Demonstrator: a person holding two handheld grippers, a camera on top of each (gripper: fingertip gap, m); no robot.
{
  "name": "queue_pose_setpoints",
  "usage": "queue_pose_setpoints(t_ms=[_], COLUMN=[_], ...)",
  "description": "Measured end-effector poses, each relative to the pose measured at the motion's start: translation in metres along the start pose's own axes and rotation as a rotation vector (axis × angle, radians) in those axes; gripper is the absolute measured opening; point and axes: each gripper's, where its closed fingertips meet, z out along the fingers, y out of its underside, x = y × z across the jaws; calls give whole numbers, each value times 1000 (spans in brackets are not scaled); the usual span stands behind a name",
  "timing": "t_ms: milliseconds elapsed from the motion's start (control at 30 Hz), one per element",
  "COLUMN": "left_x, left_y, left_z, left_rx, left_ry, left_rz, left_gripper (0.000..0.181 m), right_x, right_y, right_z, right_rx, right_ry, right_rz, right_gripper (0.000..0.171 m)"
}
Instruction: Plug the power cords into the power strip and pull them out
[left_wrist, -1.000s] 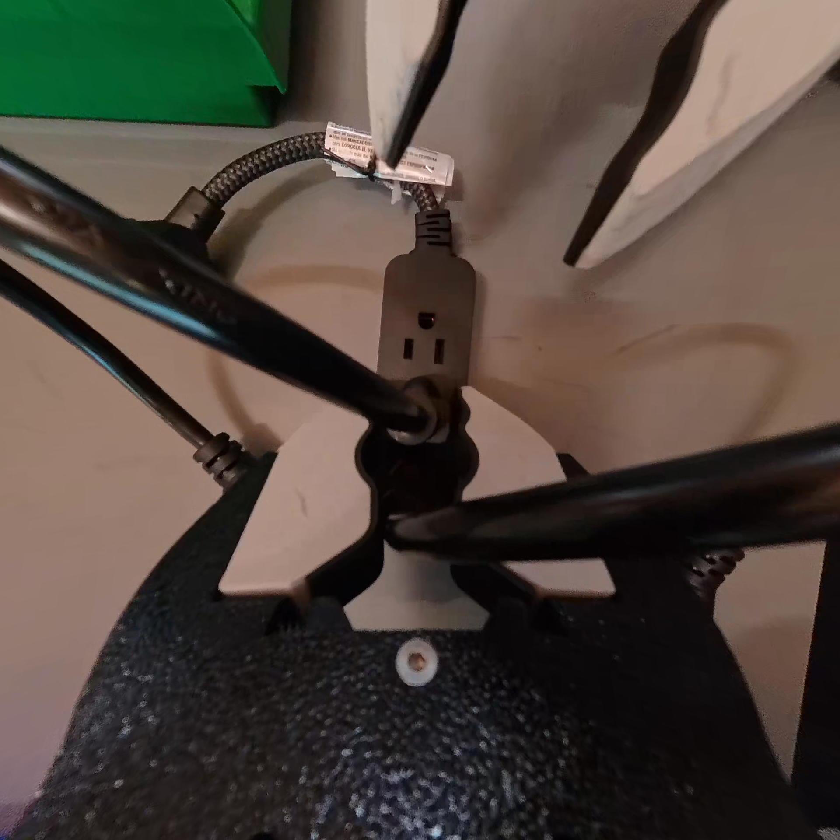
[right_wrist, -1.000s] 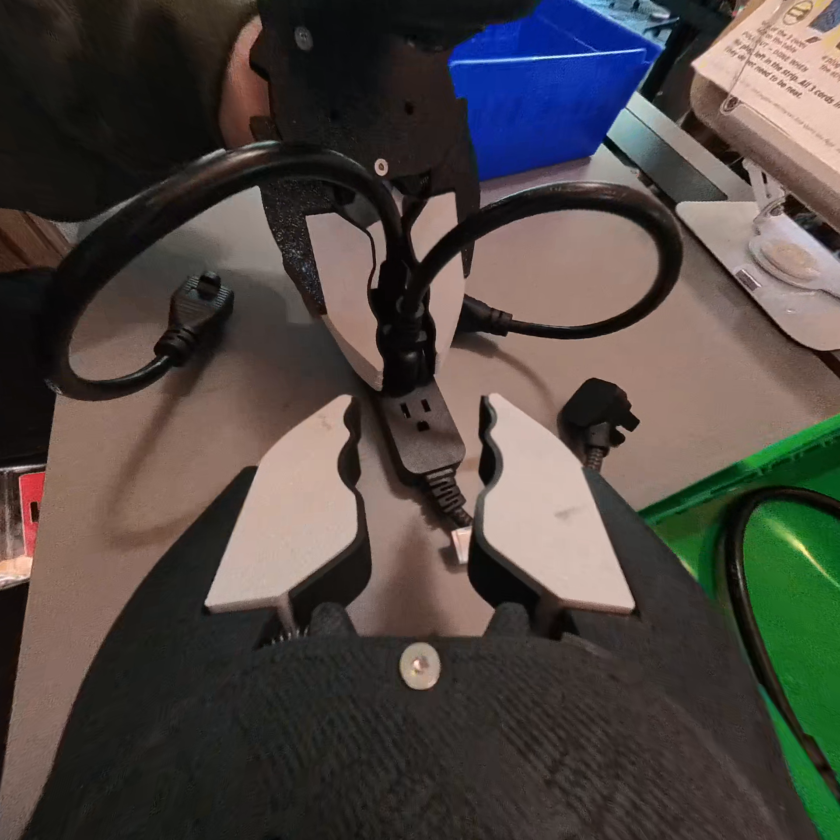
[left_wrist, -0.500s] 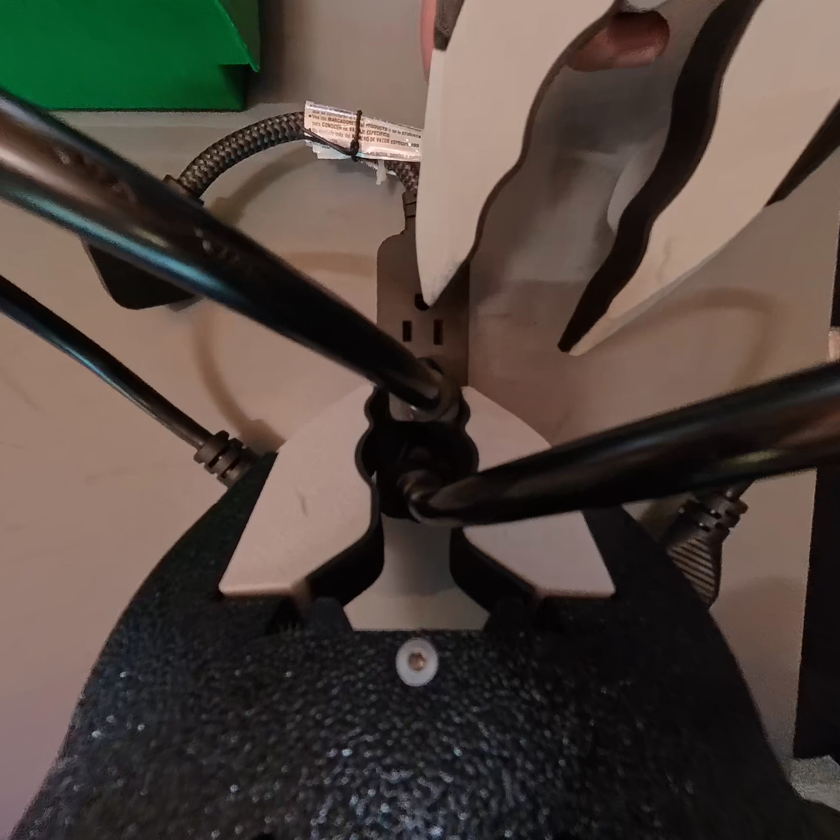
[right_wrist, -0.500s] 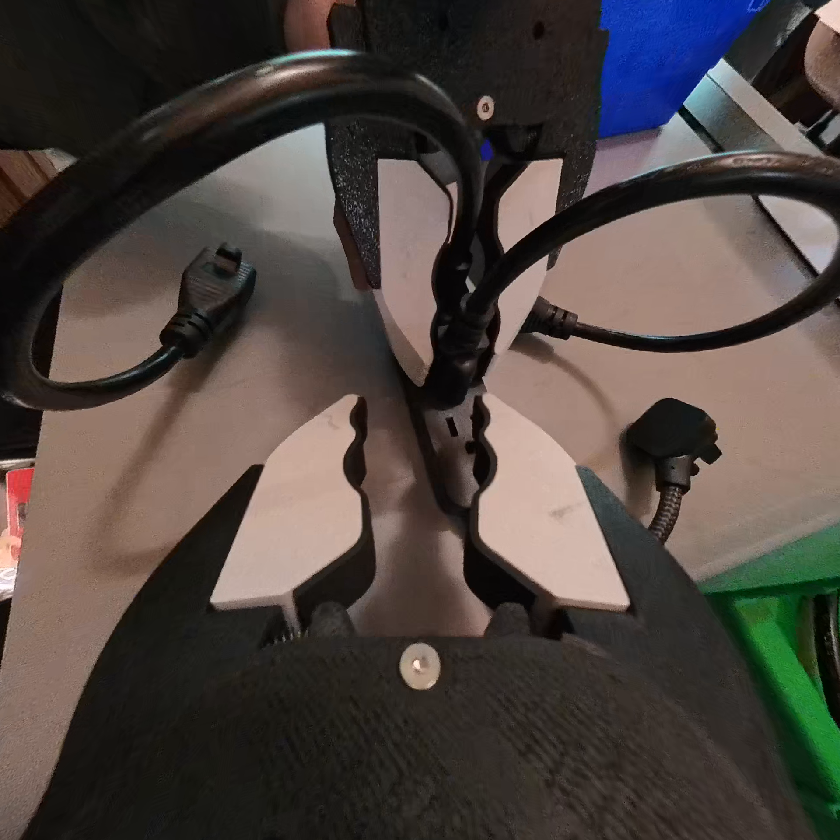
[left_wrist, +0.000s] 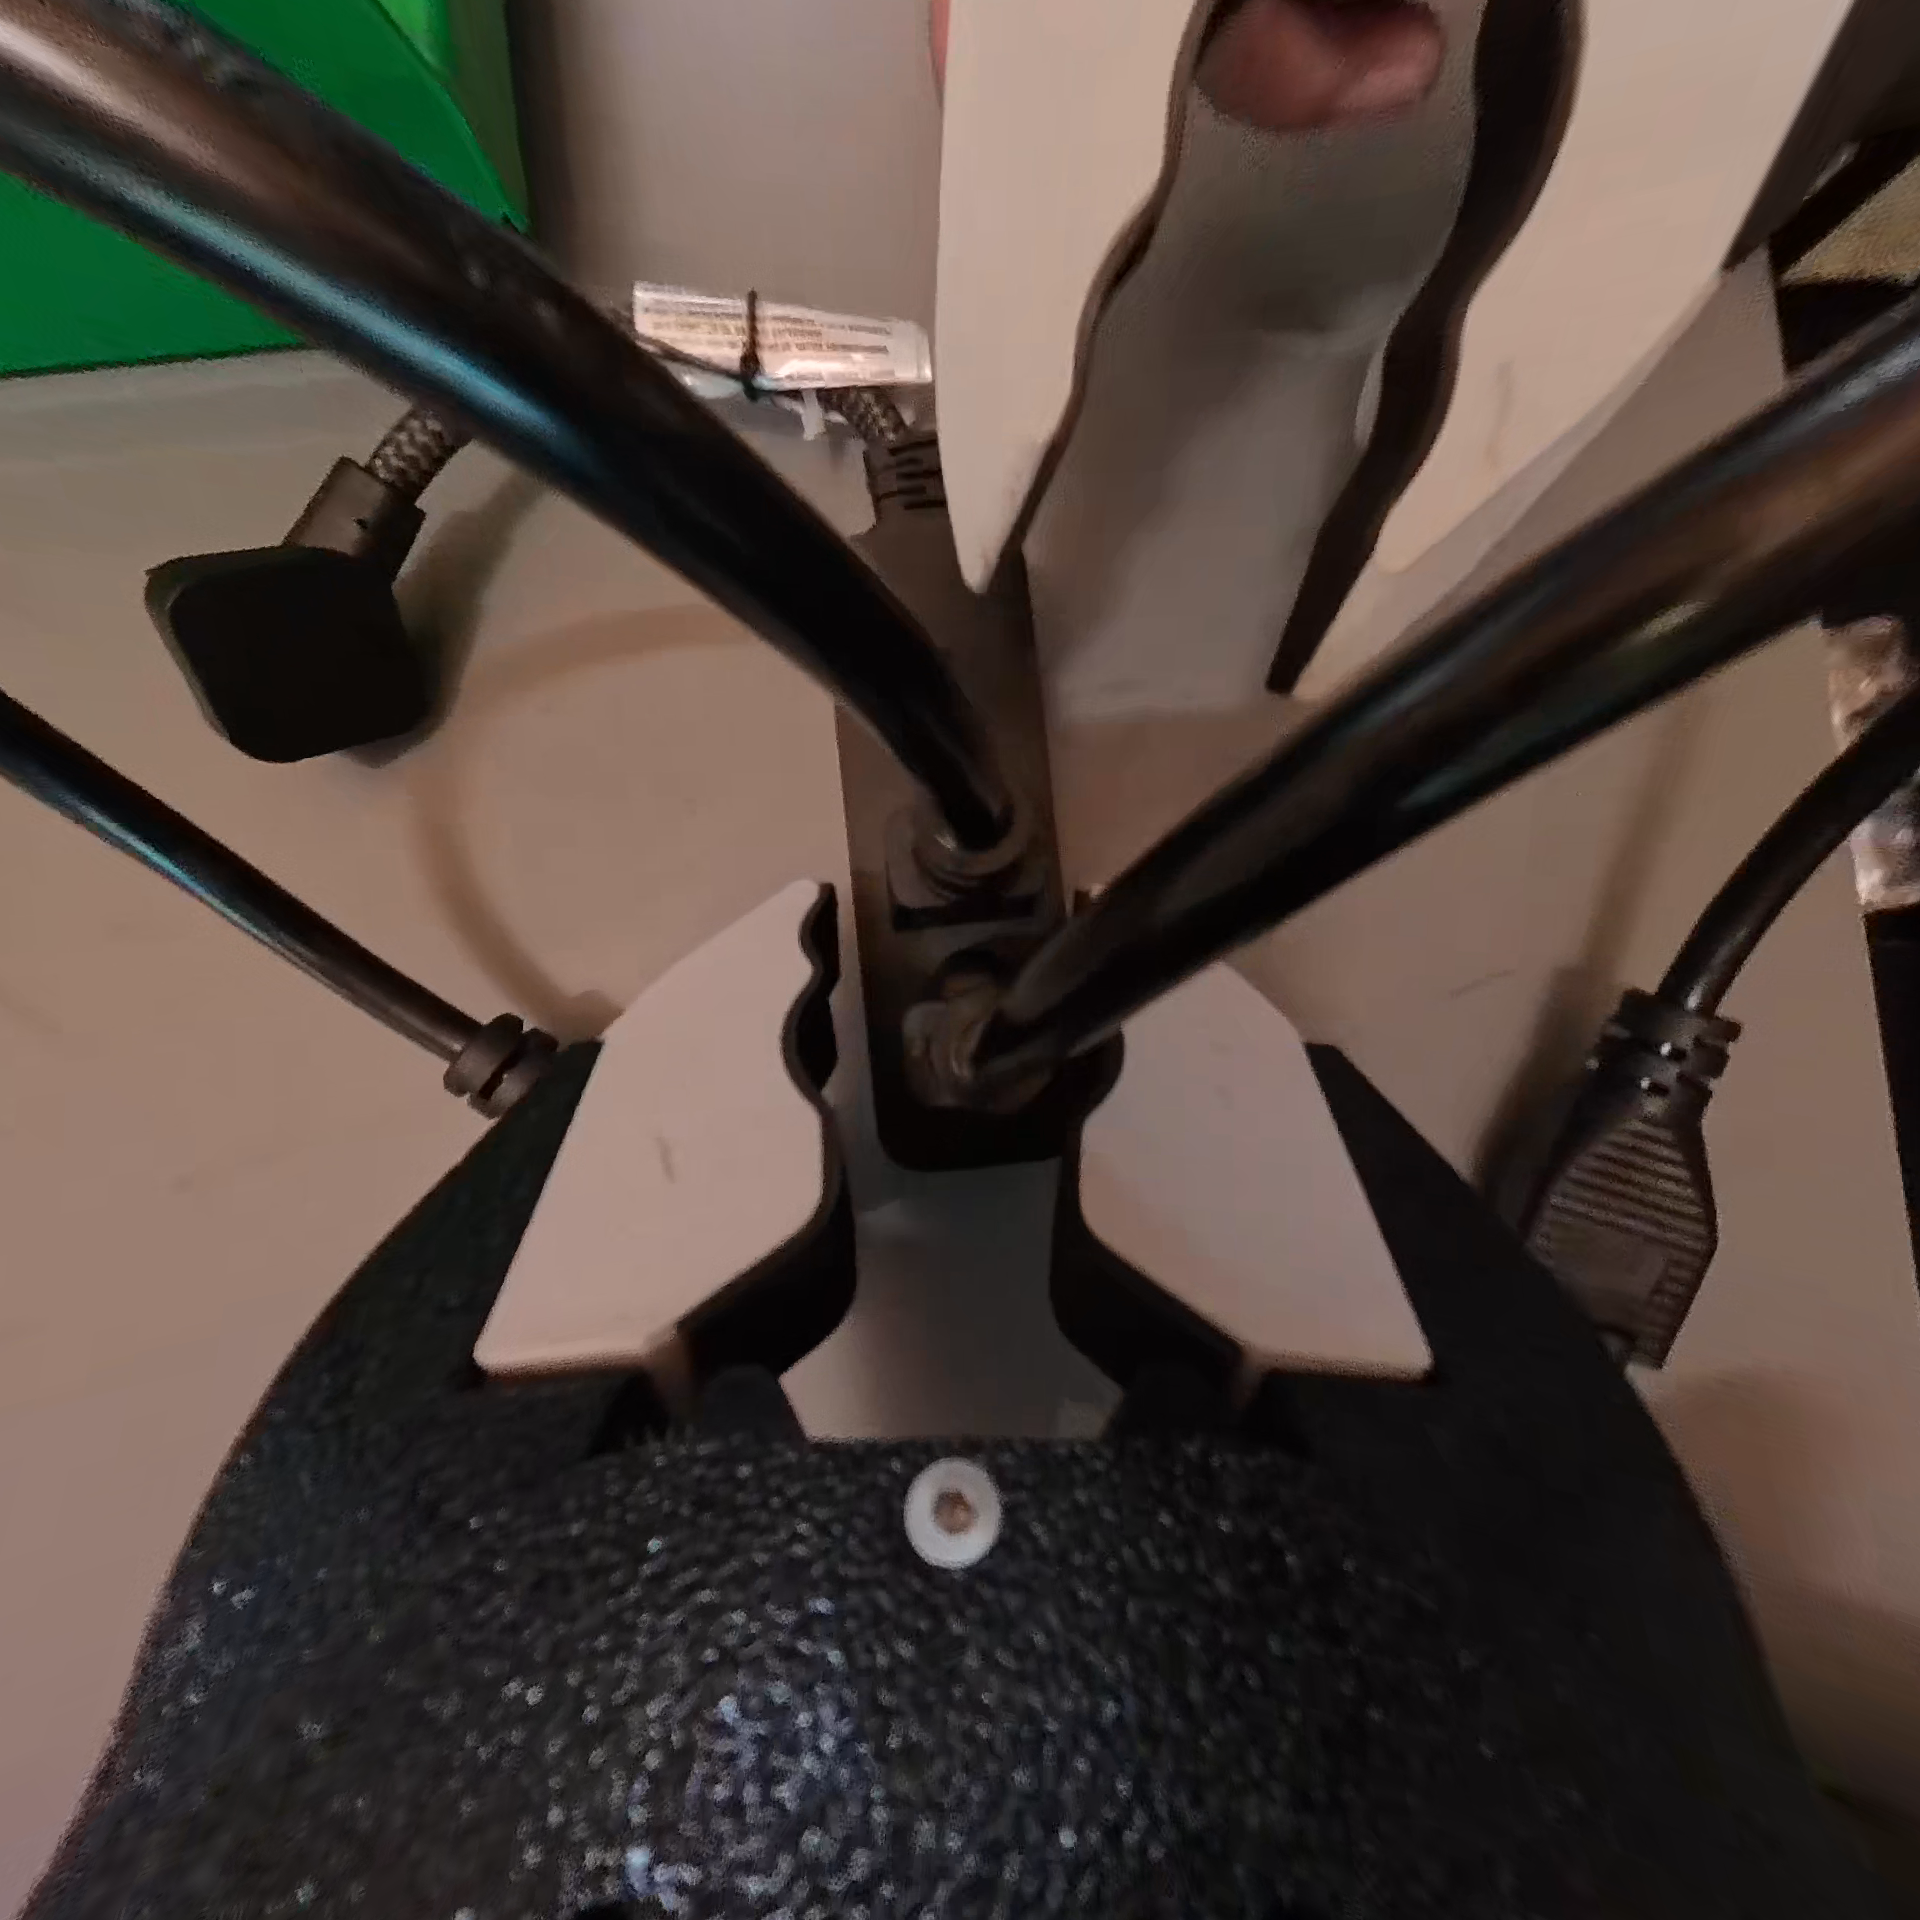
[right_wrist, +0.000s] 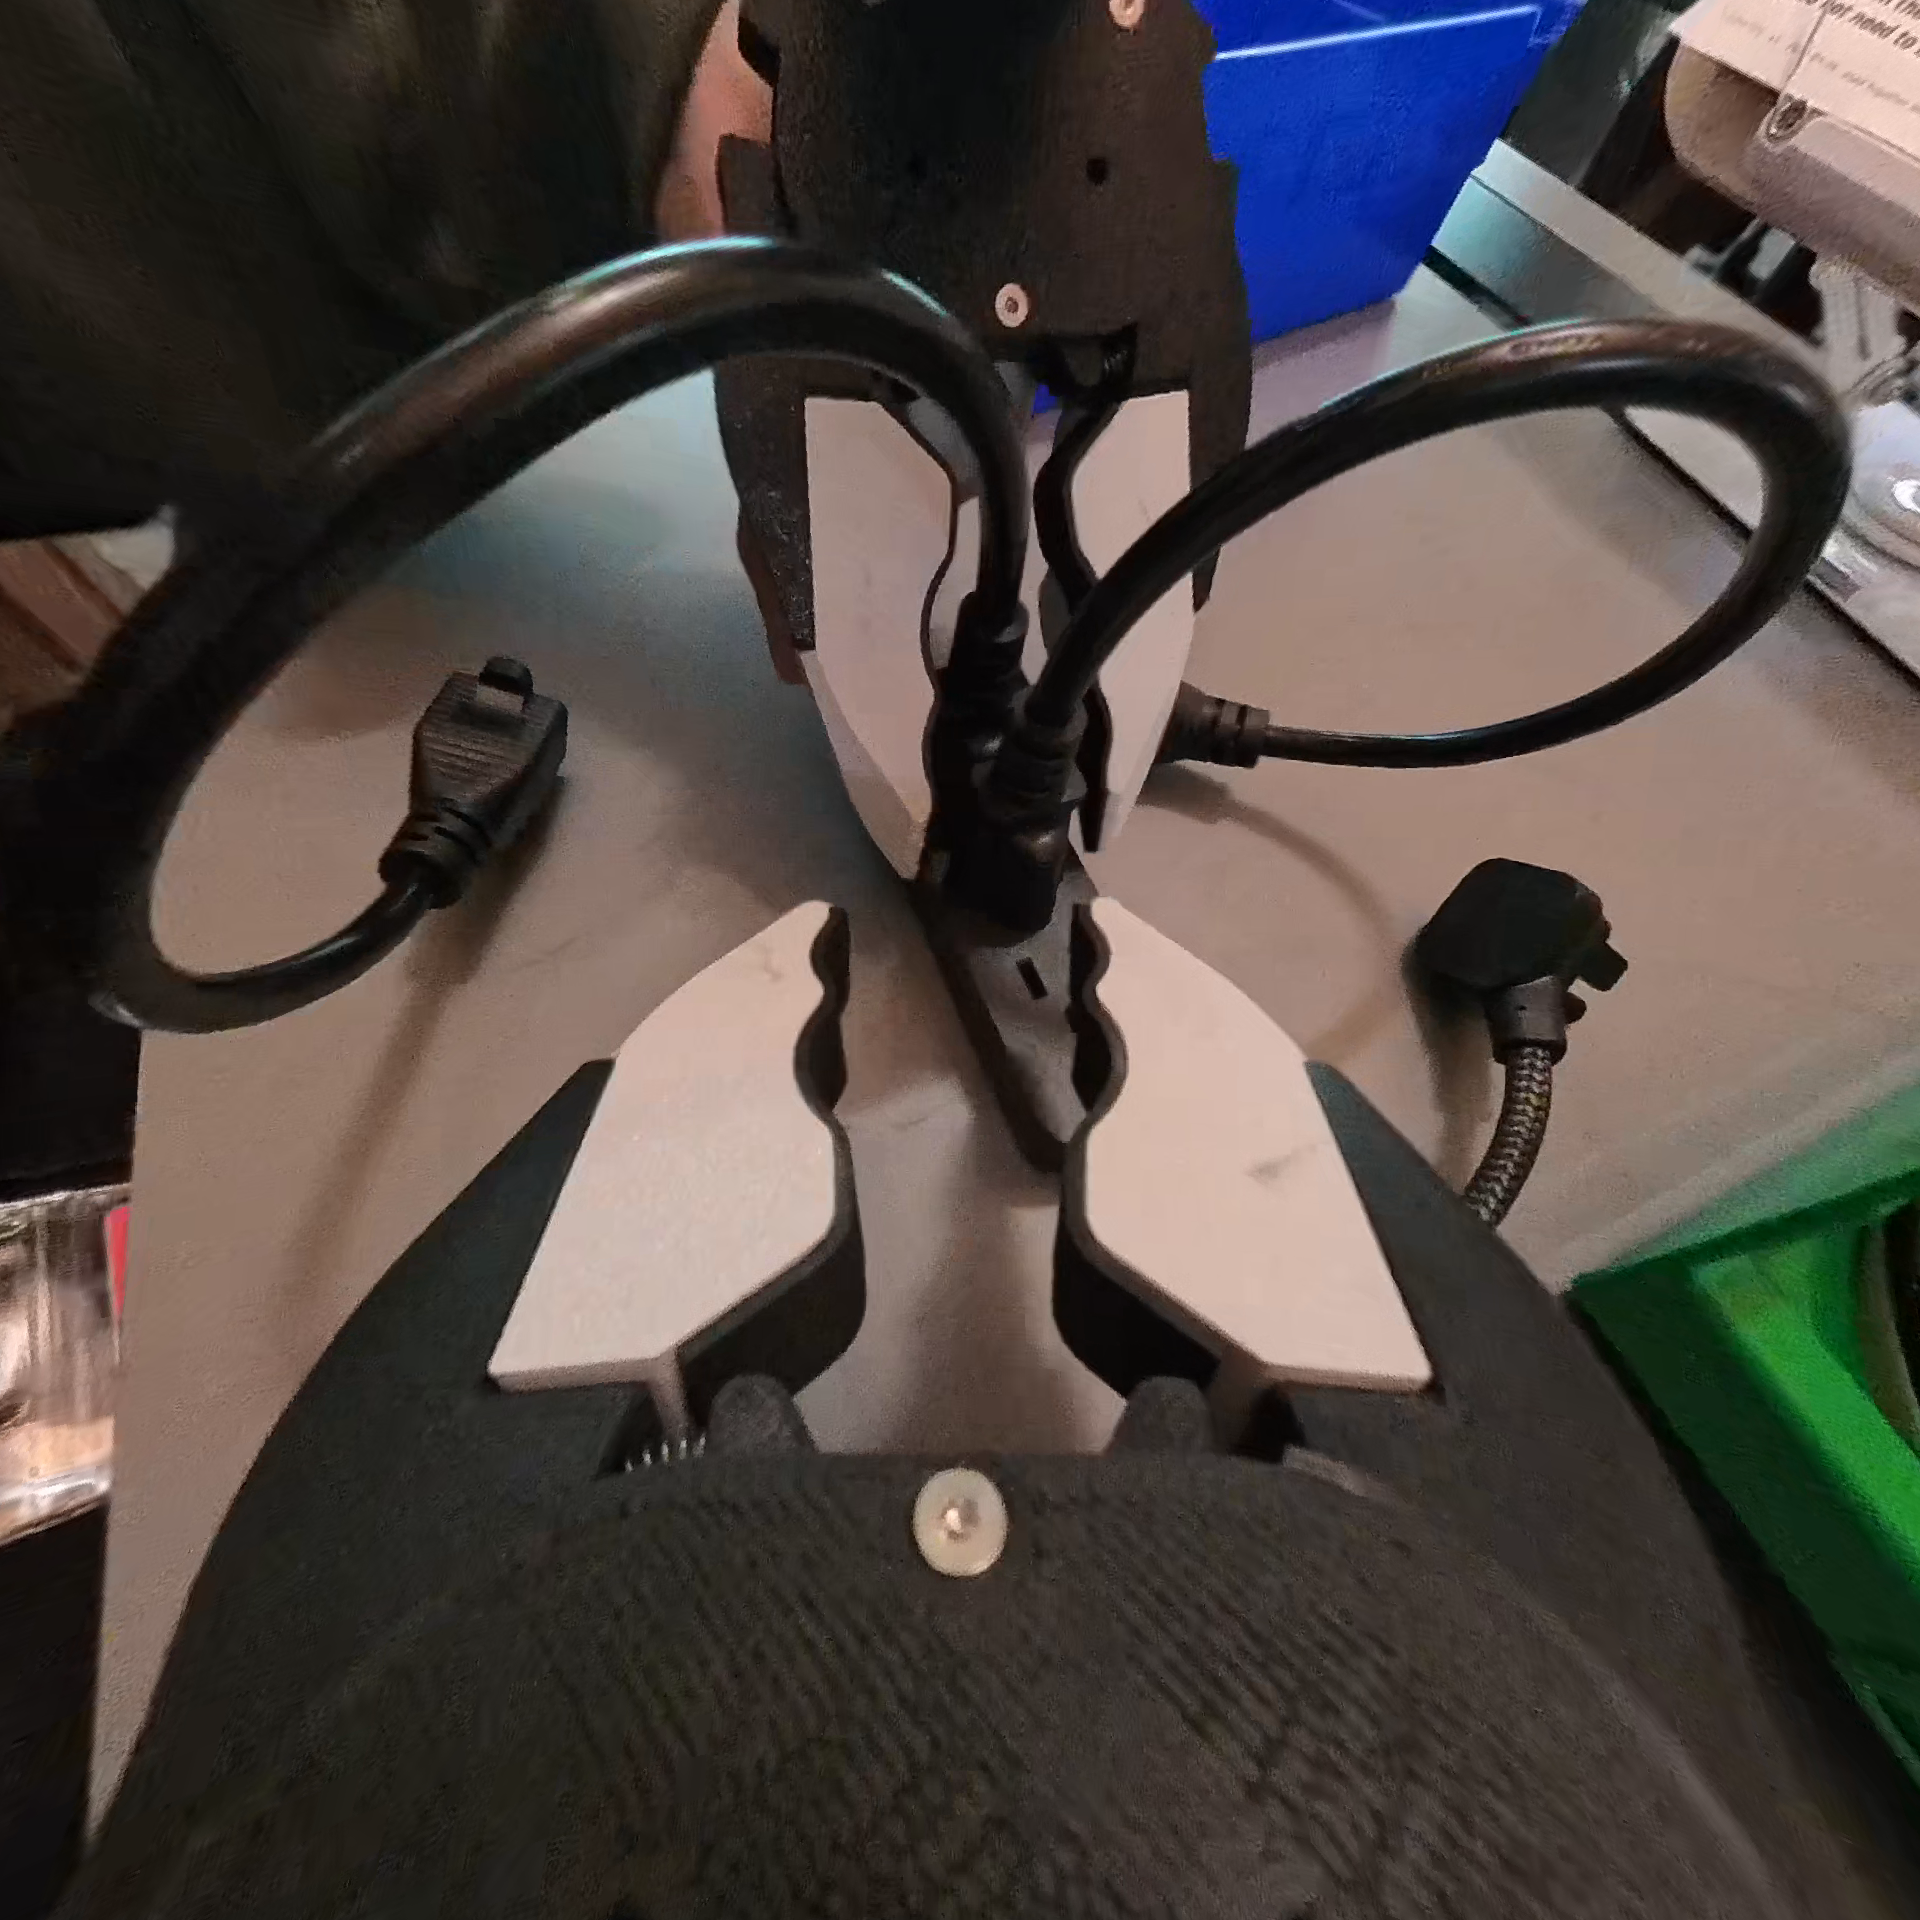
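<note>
The grey desk (right_wrist: 623, 582) was seen beneath both parted tools, left tool (left_wrist: 961, 1049) and right tool (right_wrist: 961, 1039), straddling the power strip (right_wrist: 1023, 1049), unclamped.

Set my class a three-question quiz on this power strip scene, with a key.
1. True or false: the left gripper is shut.
2. How many cords are plugged into the power strip?
3. Right wrist view: which bin stands behind the left gripper? A green, B blue, C red.
Key: 1 false, its jaws stand open; 2 two; 3 B, the blue bin.
</note>
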Motion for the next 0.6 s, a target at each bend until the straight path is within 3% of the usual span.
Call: queue_pose_setpoints(t_ms=[33, 100, 200, 333, 433, 533, 600], left_x=[0, 2, 1, 2, 2, 1, 1], left_y=[4, 7, 6, 13, 14, 14, 14], left_z=[0, 1, 1, 0, 1, 1, 1], left_rx=[-30, -62, -74, -113, -107, -90, -67], left_ry=[-1, -2, -23, -20, -33, -38, -44], left_rz=[21, 72, 64, -21, -7, 1, 6], left_gripper=[42, 41, 40, 40, 40, 40, 40], right_x=[0, -4, 14, 15, 14, 15, 14], right_y=[0, 5, 7, -9, -16, -23, -24], right_z=[-1, -1, -2, 20, 36, 43, 43], right_rx=[-5, -33, -57, -5, 13, 81, 111], right_ry=[19, 16, 146, 75, 22, 29, -5], right_rz=[-9, -28, -31, 27, 48, 68, 75], right_gripper=[40, 40, 45, 48, 40, 17, 16])
